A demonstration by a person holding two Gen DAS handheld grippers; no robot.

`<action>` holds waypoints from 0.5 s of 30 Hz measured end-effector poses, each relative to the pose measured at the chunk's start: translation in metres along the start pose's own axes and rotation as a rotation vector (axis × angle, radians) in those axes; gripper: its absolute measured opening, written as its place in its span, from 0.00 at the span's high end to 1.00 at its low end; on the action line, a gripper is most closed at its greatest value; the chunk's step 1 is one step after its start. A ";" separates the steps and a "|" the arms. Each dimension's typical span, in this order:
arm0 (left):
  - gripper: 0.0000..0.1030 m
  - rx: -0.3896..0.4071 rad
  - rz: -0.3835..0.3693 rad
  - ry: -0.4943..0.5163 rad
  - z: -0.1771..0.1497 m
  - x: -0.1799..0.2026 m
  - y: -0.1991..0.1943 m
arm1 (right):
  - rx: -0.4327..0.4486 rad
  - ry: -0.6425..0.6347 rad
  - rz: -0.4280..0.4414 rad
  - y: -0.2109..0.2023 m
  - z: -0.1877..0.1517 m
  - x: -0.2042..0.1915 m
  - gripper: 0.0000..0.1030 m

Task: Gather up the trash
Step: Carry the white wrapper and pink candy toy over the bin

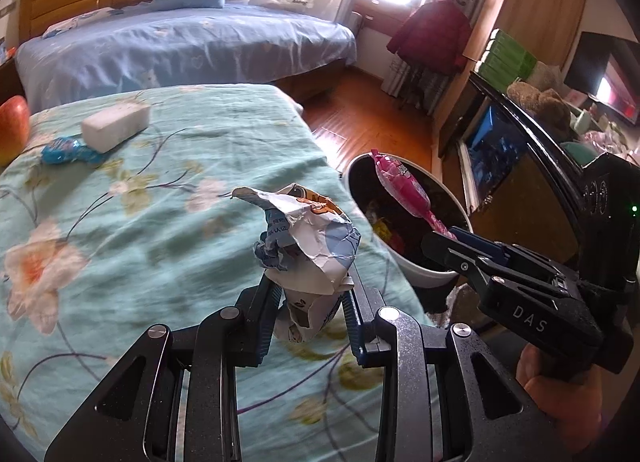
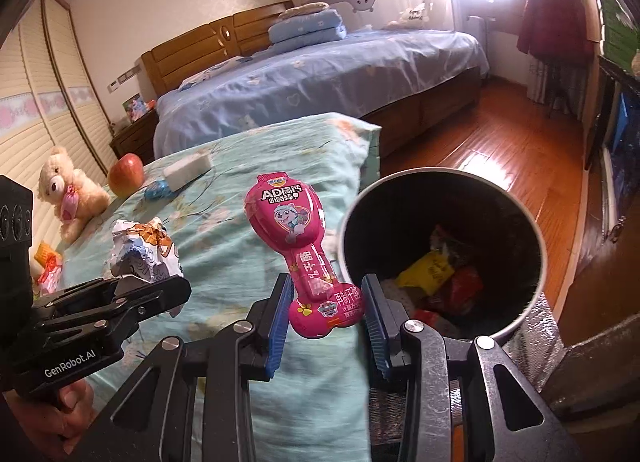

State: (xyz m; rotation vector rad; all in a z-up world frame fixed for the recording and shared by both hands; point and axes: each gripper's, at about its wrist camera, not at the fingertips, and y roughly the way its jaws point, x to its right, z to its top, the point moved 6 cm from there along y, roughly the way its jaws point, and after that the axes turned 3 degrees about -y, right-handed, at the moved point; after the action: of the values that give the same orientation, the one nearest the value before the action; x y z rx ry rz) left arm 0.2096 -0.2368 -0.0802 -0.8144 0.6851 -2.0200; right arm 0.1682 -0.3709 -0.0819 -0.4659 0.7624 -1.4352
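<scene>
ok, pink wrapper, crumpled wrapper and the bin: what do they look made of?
Pink wrapper: glossy printed plastic film, likely; it shows sheen and a flat sealed edge.
Crumpled wrapper: thin film or coated paper, can't tell which; it holds sharp creases and has a white inside.
Bin: looks like rigid plastic or painted metal, with a smooth pale outside, a thin rim and a dark inside.

both wrist views look forward and steeply down along their own fingers, close over the floral cover (image 1: 140, 198). both share the bin (image 2: 440, 246) and far bed (image 1: 180, 50).
</scene>
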 end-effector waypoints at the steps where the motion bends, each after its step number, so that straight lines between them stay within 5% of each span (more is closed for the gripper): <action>1: 0.73 -0.002 -0.002 0.003 0.001 0.003 0.002 | 0.001 0.004 -0.005 0.000 0.000 0.003 0.65; 15: 0.73 -0.015 -0.039 0.073 0.017 0.044 0.024 | 0.004 0.057 -0.069 -0.005 0.000 0.048 0.65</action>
State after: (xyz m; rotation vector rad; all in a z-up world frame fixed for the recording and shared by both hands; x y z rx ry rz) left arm 0.2152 -0.2894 -0.0735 -0.7710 0.7321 -2.0903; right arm 0.1632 -0.4184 -0.0873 -0.4535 0.7962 -1.5190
